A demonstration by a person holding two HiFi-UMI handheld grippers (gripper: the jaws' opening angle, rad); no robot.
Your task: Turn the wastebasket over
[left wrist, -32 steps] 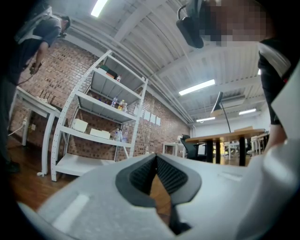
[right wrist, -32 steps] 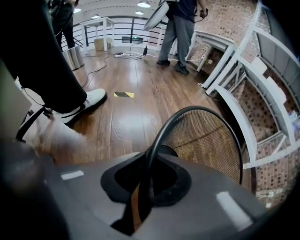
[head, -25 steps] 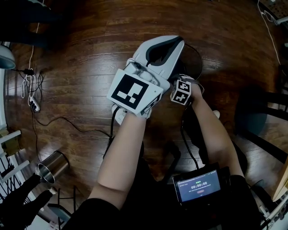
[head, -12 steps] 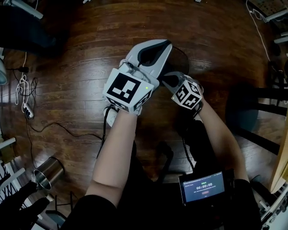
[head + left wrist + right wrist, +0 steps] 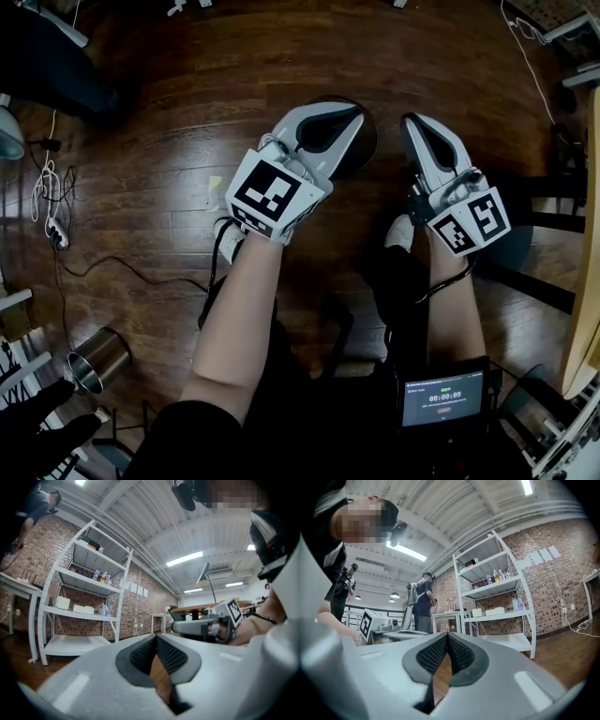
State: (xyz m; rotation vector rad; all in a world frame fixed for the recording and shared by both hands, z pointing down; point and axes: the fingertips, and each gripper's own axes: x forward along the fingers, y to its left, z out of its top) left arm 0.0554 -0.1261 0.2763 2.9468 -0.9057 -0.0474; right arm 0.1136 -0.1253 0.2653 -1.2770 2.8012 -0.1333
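Nearest the person, a small lit screen is seen at the waist, and both forearms are stretched out above the wooden floor.

The left gripper is held level, much where it was a second ago. Its jaws are pressed together at the tips with nothing between them; only floor shows through the gap behind the pads in the left gripper view.

The change lies with the right gripper. A second ago it was low, tucked just beside the left one and down by the basket. It has now been lifted clear and swung out to the right, well apart from the left gripper. Its jaws are likewise closed flat on each other and carry nothing, as the right gripper view shows.

Below and beyond the tips, the wastebasket is seen as a dark round form on the floor toward the middle of the boards, half hidden under the left gripper and touched by neither. Whether its mouth or its base is uppermost cannot be told.

From this it is judged that the basket has been let go and left to stand alone, so the turning is probably finished, or a fresh grip is being prepared.

A metal can stands well apart, near the floor's lower-left edge.
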